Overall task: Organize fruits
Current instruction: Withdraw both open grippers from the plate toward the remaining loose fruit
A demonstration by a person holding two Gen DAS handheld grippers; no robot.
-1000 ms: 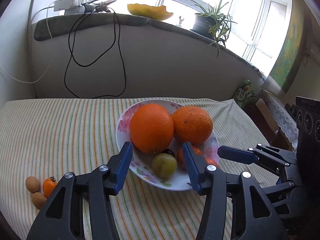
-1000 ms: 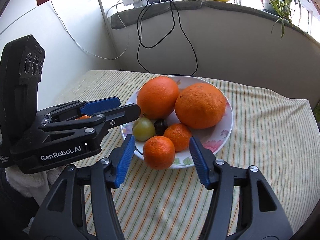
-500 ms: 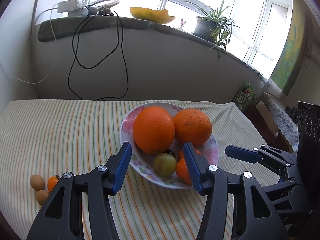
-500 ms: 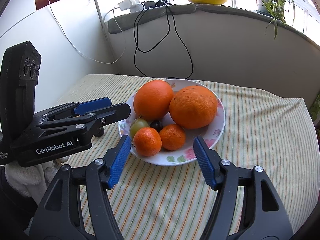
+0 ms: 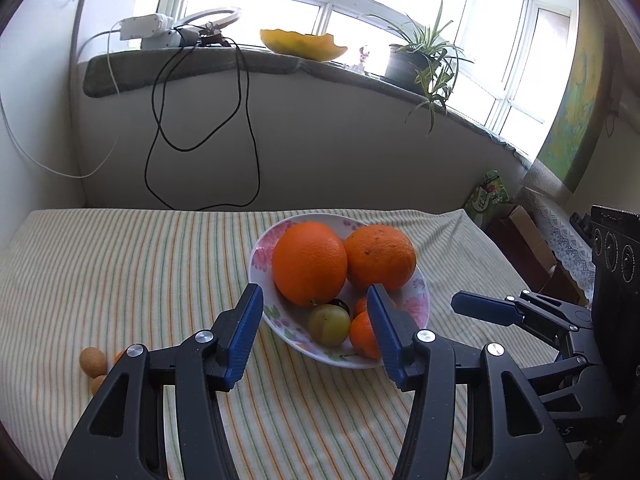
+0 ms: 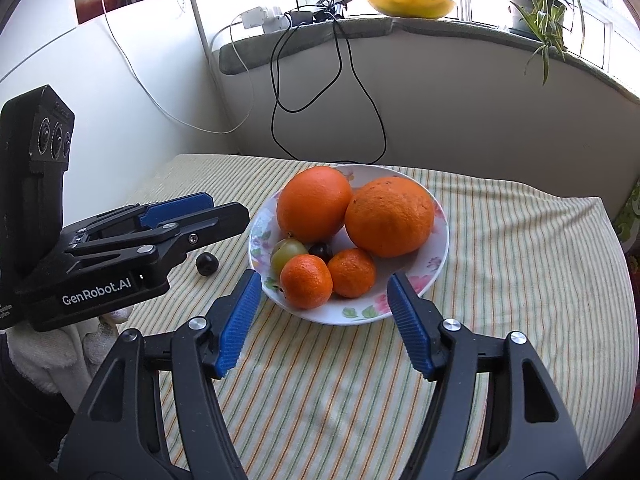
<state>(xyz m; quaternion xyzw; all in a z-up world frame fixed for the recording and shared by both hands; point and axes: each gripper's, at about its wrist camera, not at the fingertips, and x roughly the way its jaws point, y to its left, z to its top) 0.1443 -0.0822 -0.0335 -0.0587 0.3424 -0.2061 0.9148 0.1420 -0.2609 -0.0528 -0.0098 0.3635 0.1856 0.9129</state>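
A flowered plate (image 5: 260, 256) (image 6: 436, 264) on the striped cloth holds two big oranges (image 6: 314, 204) (image 6: 390, 216), a green plum (image 6: 286, 252), a dark fruit (image 6: 320, 251) and two mandarins (image 6: 306, 282) (image 6: 352, 273). My right gripper (image 6: 324, 284) stands open just short of the plate's near rim, touching nothing. My left gripper (image 5: 314, 296) is open too, hovering before the plate's left side with nothing between its fingers. Two small brown fruits (image 5: 93, 360) lie at the cloth's left. An orange one beside them is mostly hidden by my finger. A dark fruit (image 6: 207, 264) lies loose left of the plate.
Behind the table a wall rises to a sill with a power strip (image 5: 146, 28), hanging black cables (image 5: 248, 120), a yellow bowl (image 5: 302, 44) and a potted plant (image 5: 416, 60). A cardboard box (image 5: 528, 236) stands past the cloth's right edge.
My right gripper's jaws widened and drew back from the plate. The mandarin that was between them now lies on the plate's near side. My left gripper kept its opening.
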